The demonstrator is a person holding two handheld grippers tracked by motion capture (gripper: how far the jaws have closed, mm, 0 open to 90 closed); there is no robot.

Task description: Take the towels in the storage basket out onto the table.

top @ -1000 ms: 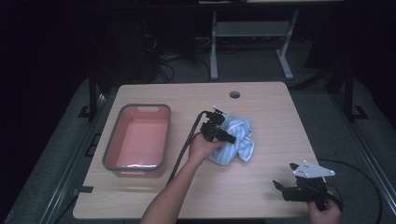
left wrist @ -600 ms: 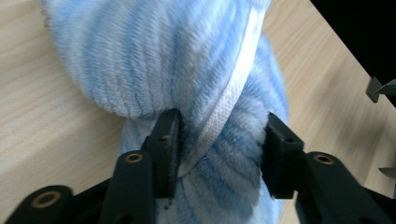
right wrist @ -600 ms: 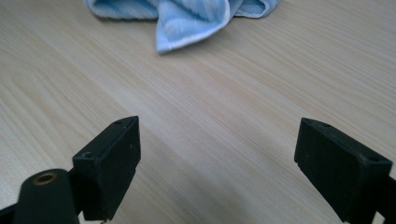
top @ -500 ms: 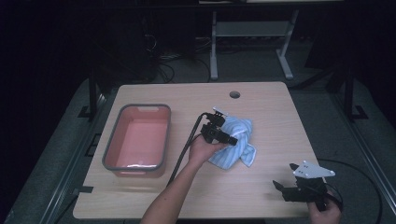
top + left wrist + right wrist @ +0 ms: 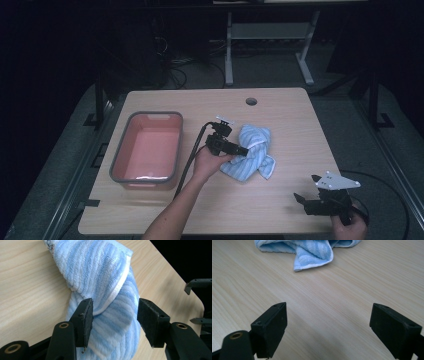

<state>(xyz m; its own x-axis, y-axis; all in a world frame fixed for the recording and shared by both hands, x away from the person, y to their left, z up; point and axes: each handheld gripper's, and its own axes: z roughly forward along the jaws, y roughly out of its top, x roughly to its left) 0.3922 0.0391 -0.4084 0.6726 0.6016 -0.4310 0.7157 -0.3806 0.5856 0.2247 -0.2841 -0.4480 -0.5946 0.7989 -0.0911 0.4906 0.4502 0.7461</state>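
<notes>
A crumpled light-blue striped towel (image 5: 256, 150) lies on the wooden table (image 5: 280, 120), right of centre. My left gripper (image 5: 243, 150) lies level at the towel's left side, pointing right. In the left gripper view a twisted fold of the towel (image 5: 100, 272) runs between the jaws of the left gripper (image 5: 115, 317). The jaws have just been opening and the pads stand off the cloth, so the left gripper is open. My right gripper (image 5: 306, 192) hovers open and empty near the table's front right corner. In the right gripper view, the towel (image 5: 312, 250) lies well ahead of the right gripper (image 5: 328, 322).
A pink tub with a grey rim (image 5: 150, 116) sits on the left half of the table. There is a round cable hole (image 5: 251, 101) near the far edge. The right gripper's jaws (image 5: 197, 302) show past the table's rounded corner in the left gripper view. Dark floor surrounds the table.
The left gripper's jaws have opened off the towel and the hand has drawn slightly left. The towel has slumped flatter onto the table. The right gripper has stayed put.
</notes>
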